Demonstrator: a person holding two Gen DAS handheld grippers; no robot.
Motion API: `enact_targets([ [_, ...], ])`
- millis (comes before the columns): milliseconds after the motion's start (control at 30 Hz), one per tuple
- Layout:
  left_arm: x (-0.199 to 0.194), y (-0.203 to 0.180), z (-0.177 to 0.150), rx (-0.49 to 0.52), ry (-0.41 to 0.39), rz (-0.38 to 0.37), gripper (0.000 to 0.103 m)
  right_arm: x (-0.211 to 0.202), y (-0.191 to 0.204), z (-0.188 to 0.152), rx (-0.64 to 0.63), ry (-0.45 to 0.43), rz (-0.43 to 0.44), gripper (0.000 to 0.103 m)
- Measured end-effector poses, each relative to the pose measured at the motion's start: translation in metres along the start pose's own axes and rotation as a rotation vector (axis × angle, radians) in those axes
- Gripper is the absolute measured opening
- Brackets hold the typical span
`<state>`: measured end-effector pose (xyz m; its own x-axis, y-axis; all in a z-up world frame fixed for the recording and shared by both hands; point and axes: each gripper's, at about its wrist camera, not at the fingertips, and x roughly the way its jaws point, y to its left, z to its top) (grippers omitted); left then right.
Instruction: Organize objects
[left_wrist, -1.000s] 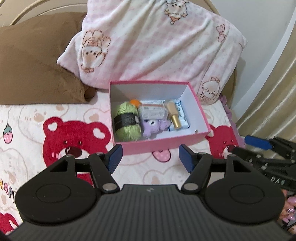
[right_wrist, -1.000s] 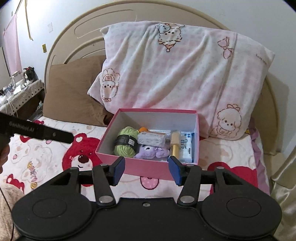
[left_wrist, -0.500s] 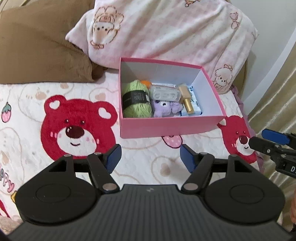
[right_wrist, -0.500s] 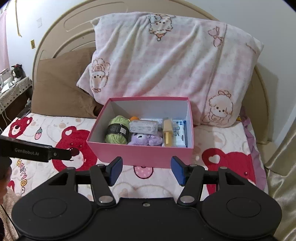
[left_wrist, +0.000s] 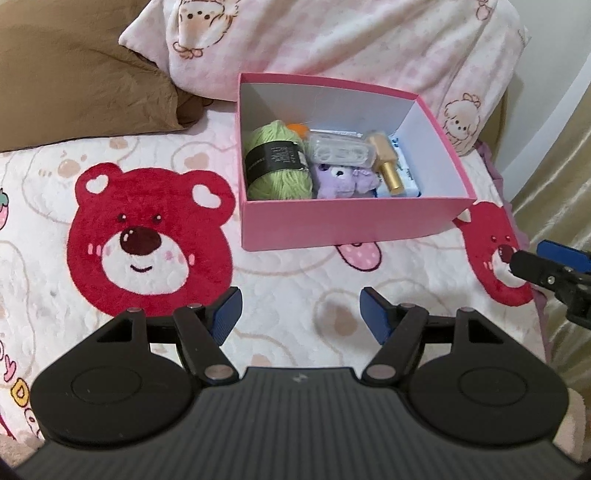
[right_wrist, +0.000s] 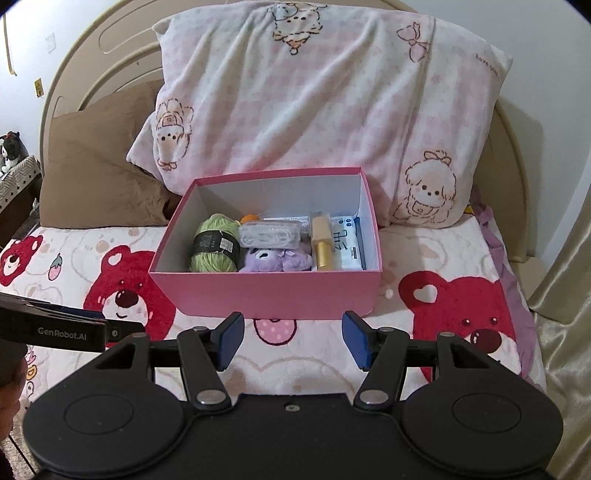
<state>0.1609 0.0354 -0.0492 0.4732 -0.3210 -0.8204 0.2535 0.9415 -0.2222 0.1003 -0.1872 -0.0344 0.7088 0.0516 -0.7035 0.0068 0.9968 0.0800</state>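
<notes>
Item: pink box (right_wrist: 273, 295) holding green yarn (right_wrist: 214, 247), purple plush (right_wrist: 273, 260); my left gripper (left_wrist: 301, 319) and right gripper (right_wrist: 293, 341) both wide, empty; advise approaching level, square to the rim.

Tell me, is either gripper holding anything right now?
No. The left gripper and right gripper are both open and empty, short of the box.

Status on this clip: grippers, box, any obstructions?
Left gripper open, empty. Right gripper open, empty. Pink box on bed, holding green yarn, purple plush, gold bottle. Nothing blocking.
</notes>
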Motion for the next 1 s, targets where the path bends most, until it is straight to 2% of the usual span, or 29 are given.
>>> enact_targets([
  [133,-0.004,-0.002,0.0,0.013,-0.004,-0.005,0.07,0.0,0.002,-0.002,-0.003,0.003,-0.01,0.068],
  [233,-0.011,-0.005,0.0,0.027,-0.025,0.008,0.076,-0.001,0.003,-0.003,-0.008,0.002,-0.016,0.079],
  [333,-0.018,-0.008,-0.001,0.038,-0.04,0.013,0.079,-0.002,0.004,-0.005,-0.014,0.001,-0.04,0.086],
  [533,-0.029,-0.012,-0.003,0.055,-0.068,0.032,0.09,-0.005,0.002,-0.006,-0.004,0.006,-0.065,0.093],
  [733,-0.03,-0.014,-0.005,0.068,-0.052,0.046,0.102,-0.007,0.004,-0.008,-0.006,0.016,-0.08,0.094],
  [833,-0.028,-0.016,-0.005,0.073,-0.027,0.085,0.102,-0.009,0.004,-0.009,0.004,0.021,-0.08,0.094],
  [1000,-0.03,-0.014,-0.007,0.059,-0.017,0.099,0.102,-0.011,0.005,-0.009,0.003,0.028,-0.089,0.094],
])
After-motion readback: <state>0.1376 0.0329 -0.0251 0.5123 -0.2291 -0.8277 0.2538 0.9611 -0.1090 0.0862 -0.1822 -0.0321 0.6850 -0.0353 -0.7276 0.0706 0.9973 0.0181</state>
